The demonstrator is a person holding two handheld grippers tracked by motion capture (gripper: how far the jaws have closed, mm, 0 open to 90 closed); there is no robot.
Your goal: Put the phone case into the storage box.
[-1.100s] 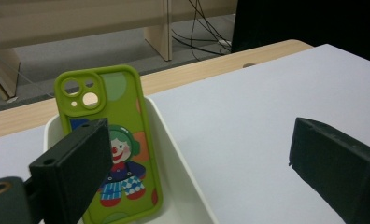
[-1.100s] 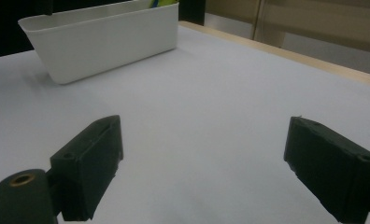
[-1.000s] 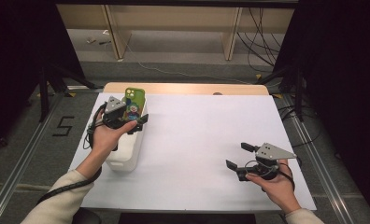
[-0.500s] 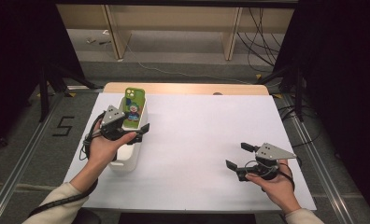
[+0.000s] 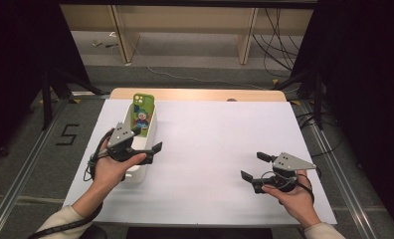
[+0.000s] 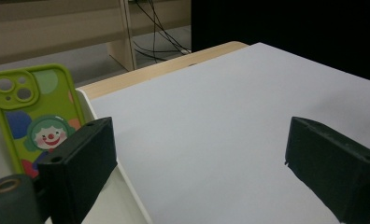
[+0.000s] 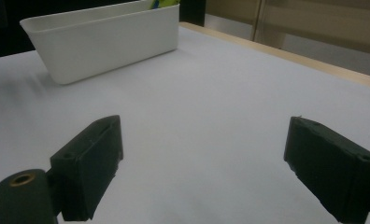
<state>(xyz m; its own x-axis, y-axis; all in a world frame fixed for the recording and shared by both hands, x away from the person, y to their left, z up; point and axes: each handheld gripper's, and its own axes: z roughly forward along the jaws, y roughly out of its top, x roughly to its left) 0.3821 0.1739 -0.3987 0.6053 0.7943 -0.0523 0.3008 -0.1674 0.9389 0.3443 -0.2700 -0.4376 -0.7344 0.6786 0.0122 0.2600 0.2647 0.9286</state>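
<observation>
Left gripper (image 5: 146,141) held level over the white bin (image 5: 144,172), jaws apart.

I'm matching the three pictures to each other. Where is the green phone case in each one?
High view: green phone case stands at the far end of the white bin, left of centre.
Left gripper view: far left, upright in the bin.
Right gripper view: a green sliver at the top edge, above the bin's rim.
Shared landmark: the white bin.
</observation>
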